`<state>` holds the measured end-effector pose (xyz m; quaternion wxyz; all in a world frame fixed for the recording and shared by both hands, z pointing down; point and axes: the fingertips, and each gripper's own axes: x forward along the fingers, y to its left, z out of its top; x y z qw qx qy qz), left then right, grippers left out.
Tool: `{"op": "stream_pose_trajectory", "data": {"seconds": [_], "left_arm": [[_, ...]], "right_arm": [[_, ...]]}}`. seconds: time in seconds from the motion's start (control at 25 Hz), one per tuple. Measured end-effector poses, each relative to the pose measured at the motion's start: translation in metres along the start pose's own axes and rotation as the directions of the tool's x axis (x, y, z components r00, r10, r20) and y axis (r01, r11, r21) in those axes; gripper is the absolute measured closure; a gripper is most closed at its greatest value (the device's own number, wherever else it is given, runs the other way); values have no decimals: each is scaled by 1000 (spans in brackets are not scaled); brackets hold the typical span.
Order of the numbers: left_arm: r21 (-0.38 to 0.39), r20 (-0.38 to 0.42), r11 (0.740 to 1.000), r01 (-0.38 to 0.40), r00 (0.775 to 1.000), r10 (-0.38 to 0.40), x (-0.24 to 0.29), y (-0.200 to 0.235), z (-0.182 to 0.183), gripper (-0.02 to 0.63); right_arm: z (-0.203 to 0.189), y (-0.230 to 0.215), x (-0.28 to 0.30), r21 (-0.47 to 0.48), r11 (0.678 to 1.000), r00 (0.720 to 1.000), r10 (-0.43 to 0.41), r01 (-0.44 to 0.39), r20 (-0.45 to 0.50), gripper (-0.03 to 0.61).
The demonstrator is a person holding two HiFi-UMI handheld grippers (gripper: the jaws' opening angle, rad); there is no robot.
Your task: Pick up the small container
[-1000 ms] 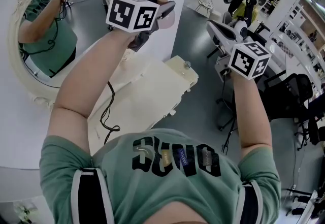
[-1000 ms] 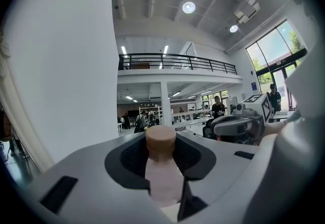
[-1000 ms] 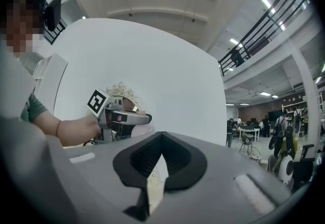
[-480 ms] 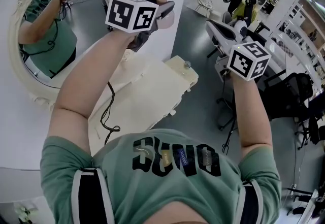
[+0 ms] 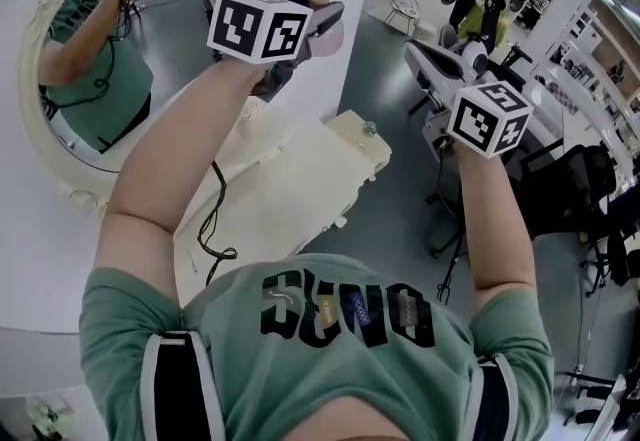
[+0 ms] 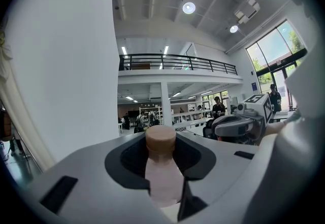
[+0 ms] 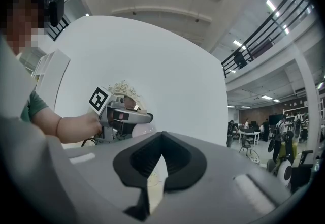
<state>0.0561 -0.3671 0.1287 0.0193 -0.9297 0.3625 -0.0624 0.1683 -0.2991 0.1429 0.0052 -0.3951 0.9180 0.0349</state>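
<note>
Small container (image 6: pixel 163 180): smooth pale-pink cylinder, rounded tan cap (image 6: pixel 160 138); contents not visible; held aloft.
Left gripper (image 6: pixel 161 154): clamped round its body.
Right gripper (image 7: pixel 158 164): jaws drawn together, nothing between.

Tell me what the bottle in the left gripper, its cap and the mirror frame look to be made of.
Bottle: probably plastic, going by its even pale pink colour and smooth matte surface with no glare.
Cap: tan and matte. It could be wood or wood-coloured plastic; no grain can be made out.
Mirror frame: cream, with moulded ornament. It is likely painted resin, plaster or wood, and the look does not settle which.
</note>
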Motion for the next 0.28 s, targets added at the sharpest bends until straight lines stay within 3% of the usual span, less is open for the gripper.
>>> {"op": "stream_pose_trajectory", "data": {"seconds": [0.28], "left_arm": [[-2, -1, 1000, 5, 1000, -5, 2, 0, -3, 489]], "right_arm": [[-2, 0, 1, 9, 1000, 1000, 3, -3, 0, 572]]}}
